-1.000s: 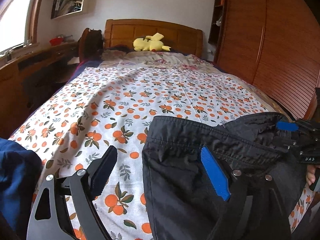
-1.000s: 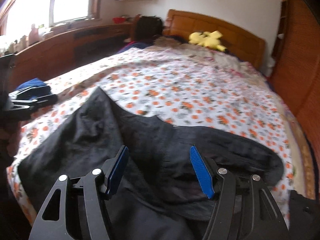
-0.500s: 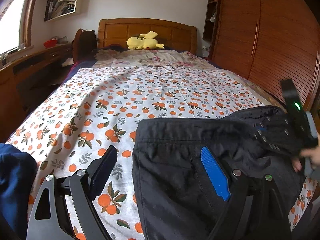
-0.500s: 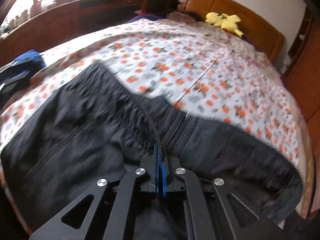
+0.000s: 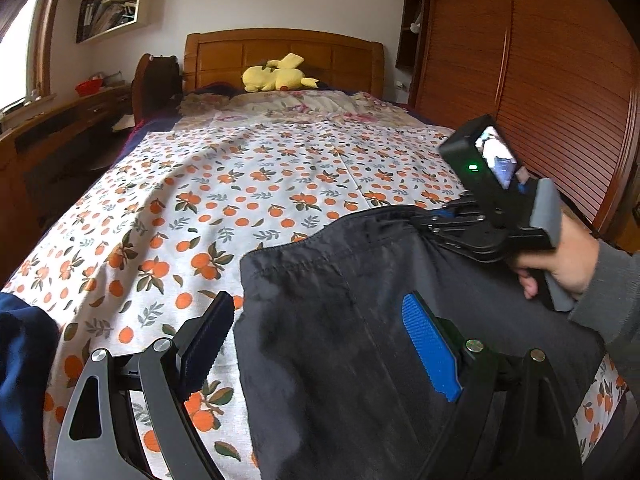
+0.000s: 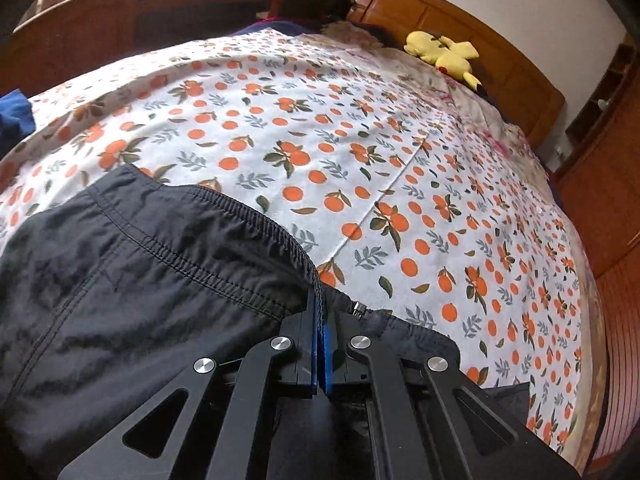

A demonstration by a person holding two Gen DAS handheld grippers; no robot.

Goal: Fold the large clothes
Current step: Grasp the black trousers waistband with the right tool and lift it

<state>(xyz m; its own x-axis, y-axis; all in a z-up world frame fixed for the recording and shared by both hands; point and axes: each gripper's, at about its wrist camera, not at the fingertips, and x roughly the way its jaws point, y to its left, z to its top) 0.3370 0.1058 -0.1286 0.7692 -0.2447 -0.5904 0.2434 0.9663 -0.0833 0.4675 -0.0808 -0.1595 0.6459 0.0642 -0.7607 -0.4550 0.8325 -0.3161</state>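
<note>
A large black garment [image 5: 340,320] with an elasticated, stitched edge lies at the near end of the bed on an orange-print sheet [image 5: 240,184]. My left gripper [image 5: 316,304] is open above the garment's left edge: one finger is over the sheet, the blue-padded one over the black cloth. My right gripper [image 6: 320,308] is shut on the gathered edge of the black garment [image 6: 140,272], beside a small zip pull. In the left wrist view the right gripper [image 5: 436,220] pinches the garment's far right corner, held by a person's hand [image 5: 568,264].
A yellow plush toy [image 5: 276,76] lies by the wooden headboard [image 5: 280,52]. A slatted wooden wardrobe [image 5: 560,80] lines the right side and a desk [image 5: 60,128] the left. A dark blue cloth [image 5: 20,360] sits at the near left corner.
The right gripper's jaws went from wide apart to shut on the garment's edge, and it moved down and forward, drawing that edge out. The left gripper stayed open and barely shifted.
</note>
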